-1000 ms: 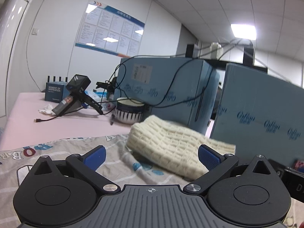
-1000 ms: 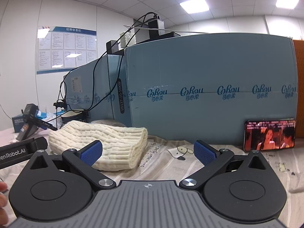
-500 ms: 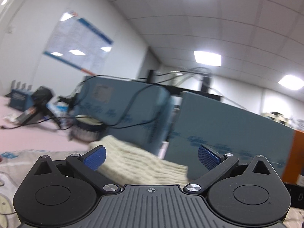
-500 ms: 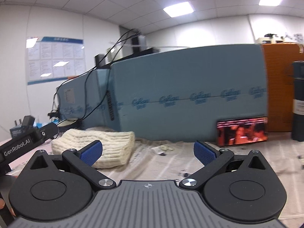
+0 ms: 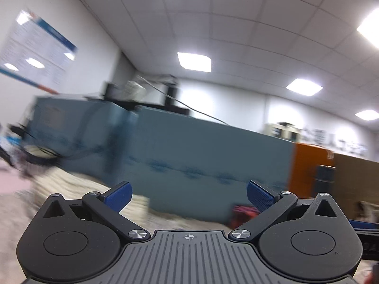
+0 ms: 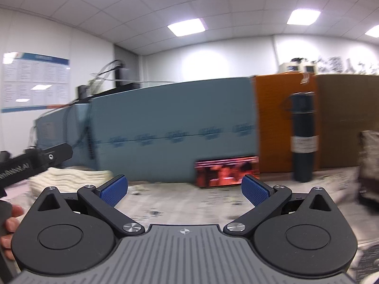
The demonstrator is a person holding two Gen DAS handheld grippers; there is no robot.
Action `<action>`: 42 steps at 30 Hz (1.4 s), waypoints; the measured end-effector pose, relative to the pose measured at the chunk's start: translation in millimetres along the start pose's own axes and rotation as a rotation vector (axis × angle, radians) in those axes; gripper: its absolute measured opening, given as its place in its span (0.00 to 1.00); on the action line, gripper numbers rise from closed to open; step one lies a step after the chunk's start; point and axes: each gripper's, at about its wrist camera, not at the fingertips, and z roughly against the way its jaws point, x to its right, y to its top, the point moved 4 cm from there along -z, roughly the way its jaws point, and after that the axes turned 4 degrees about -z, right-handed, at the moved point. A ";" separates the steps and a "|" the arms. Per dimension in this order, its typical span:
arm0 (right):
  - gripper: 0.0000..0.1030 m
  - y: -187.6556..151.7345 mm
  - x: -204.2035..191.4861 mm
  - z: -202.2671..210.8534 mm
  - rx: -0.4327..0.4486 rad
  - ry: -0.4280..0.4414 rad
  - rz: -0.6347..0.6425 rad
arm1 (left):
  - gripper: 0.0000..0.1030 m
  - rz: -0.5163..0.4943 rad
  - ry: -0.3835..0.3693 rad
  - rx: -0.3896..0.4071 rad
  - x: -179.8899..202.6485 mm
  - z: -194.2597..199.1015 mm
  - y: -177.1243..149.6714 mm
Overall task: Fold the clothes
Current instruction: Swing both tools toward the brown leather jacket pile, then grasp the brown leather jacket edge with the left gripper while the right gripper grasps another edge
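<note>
A folded cream knit garment lies at the left on the patterned sheet; it also shows, blurred, in the left wrist view. My left gripper is open and empty, pointing over the table toward the blue panels. My right gripper is open and empty, above the sheet. The left gripper's body shows at the left edge of the right wrist view. A grey-brown bundle of cloth sits at the far right, blurred.
Blue foam panels stand along the back. A phone with a lit screen leans against them. A dark cylinder stands before orange and brown boxes. A pink table surface lies at the left.
Both grippers have swung to the right and tilted up; the knit garment has slid toward the left of both views. The cylinder and the cloth bundle have come into the right view. Jaws stay open.
</note>
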 end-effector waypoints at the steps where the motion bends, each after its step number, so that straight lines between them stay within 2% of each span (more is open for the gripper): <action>1: 1.00 0.8 9.6 4.3 0.006 -0.025 0.001 | 1.00 0.001 -0.039 -0.015 6.9 -4.0 -0.6; 5: 1.00 7.0 58.8 22.9 0.046 -0.168 0.021 | 1.00 0.004 -0.184 -0.075 37.4 -26.2 -0.9; 7: 1.00 11.2 88.6 30.2 0.064 -0.276 0.044 | 1.00 0.028 -0.267 -0.127 53.2 -41.5 -0.4; 10: 1.00 16.5 138.1 40.6 0.067 -0.455 0.077 | 1.00 0.108 -0.403 -0.243 79.6 -68.9 -3.3; 15: 1.00 13.1 210.8 56.0 -0.052 -0.640 0.138 | 1.00 0.293 -0.647 -0.478 129.0 -118.2 -18.6; 18: 1.00 6.9 238.4 54.3 -0.126 -0.711 0.173 | 1.00 0.416 -0.768 -0.614 167.3 -140.0 -38.8; 22: 1.00 -4.9 272.4 43.6 -0.236 -0.784 0.234 | 0.99 0.560 -0.878 -0.750 214.9 -153.0 -70.4; 24: 1.00 -6.2 284.3 38.6 -0.242 -0.798 0.217 | 0.99 0.646 -0.906 -0.812 238.1 -157.0 -85.1; 26: 1.00 -2.3 295.5 36.2 -0.229 -0.797 0.177 | 0.99 0.723 -0.883 -0.872 254.9 -163.7 -98.1; 29: 1.00 8.7 301.1 31.3 -0.191 -0.781 0.147 | 0.99 0.790 -0.884 -0.901 281.3 -176.4 -110.8; 32: 1.00 20.0 301.4 26.3 -0.143 -0.765 0.145 | 0.98 0.779 -0.896 -0.856 300.2 -184.0 -114.1; 34: 0.99 24.9 304.2 22.2 -0.122 -0.760 0.132 | 0.97 0.782 -0.908 -0.867 311.2 -189.7 -116.6; 35: 0.93 24.9 307.2 20.4 -0.114 -0.765 0.126 | 0.95 0.786 -0.908 -0.875 315.2 -190.2 -118.4; 37: 0.57 21.7 314.0 24.4 -0.077 -0.766 0.074 | 0.92 0.760 -0.917 -0.837 320.4 -186.1 -114.5; 39: 0.46 21.0 322.7 32.2 -0.041 -0.754 -0.010 | 0.87 0.723 -0.954 -0.755 324.4 -178.3 -103.7; 42: 0.35 23.9 334.9 47.0 0.043 -0.748 -0.125 | 0.86 0.680 -1.032 -0.658 333.3 -168.1 -88.0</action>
